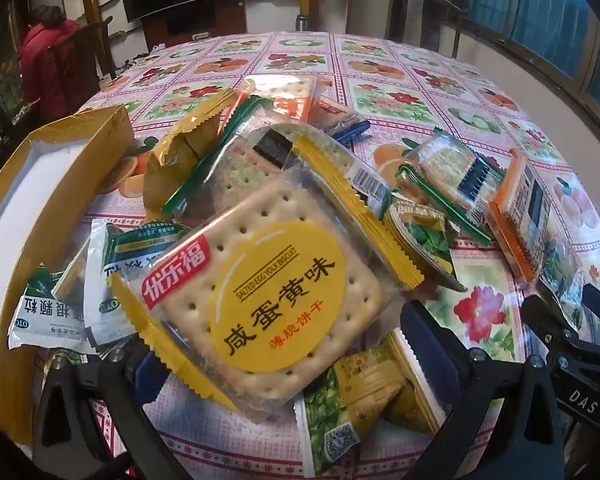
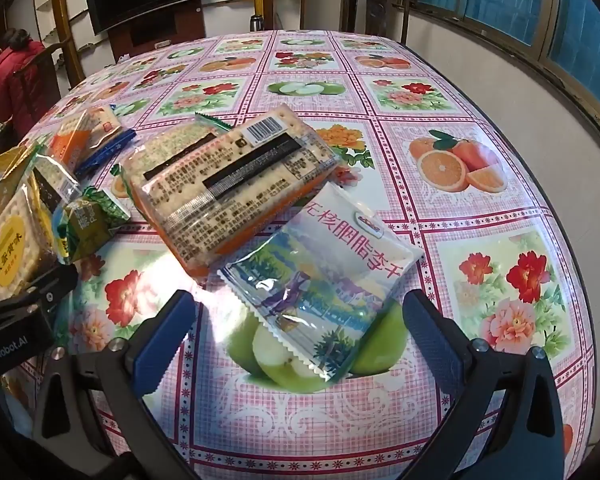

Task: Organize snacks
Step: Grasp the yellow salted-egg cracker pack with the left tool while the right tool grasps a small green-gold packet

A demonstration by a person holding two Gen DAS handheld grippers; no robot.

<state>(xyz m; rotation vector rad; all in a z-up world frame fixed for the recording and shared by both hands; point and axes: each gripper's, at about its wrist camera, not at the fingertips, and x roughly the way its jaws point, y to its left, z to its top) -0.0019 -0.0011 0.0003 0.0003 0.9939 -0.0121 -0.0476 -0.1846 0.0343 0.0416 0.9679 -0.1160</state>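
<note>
A heap of snack packets lies on the fruit-and-flower tablecloth (image 1: pixel 380 64). On top of it sits a yellow-labelled egg-yolk biscuit pack (image 1: pixel 268 300), which lies between the wide-apart fingers of my left gripper (image 1: pixel 284 348); the pads do not press on it. A green pea packet (image 1: pixel 360 404) lies below it. In the right wrist view a pale blue dried-plum packet (image 2: pixel 324 288) lies between the open fingers of my right gripper (image 2: pixel 296 328), untouched. An orange-edged cracker pack (image 2: pixel 232 184) lies back-side up just beyond it.
A yellow box (image 1: pixel 40 184) with a white inside stands open at the left of the heap. More cracker packs (image 1: pixel 512 200) lie to the right. The other gripper (image 1: pixel 572 360) shows at the lower right. A person in a red jacket (image 1: pixel 48 60) stands beyond the table, by a chair.
</note>
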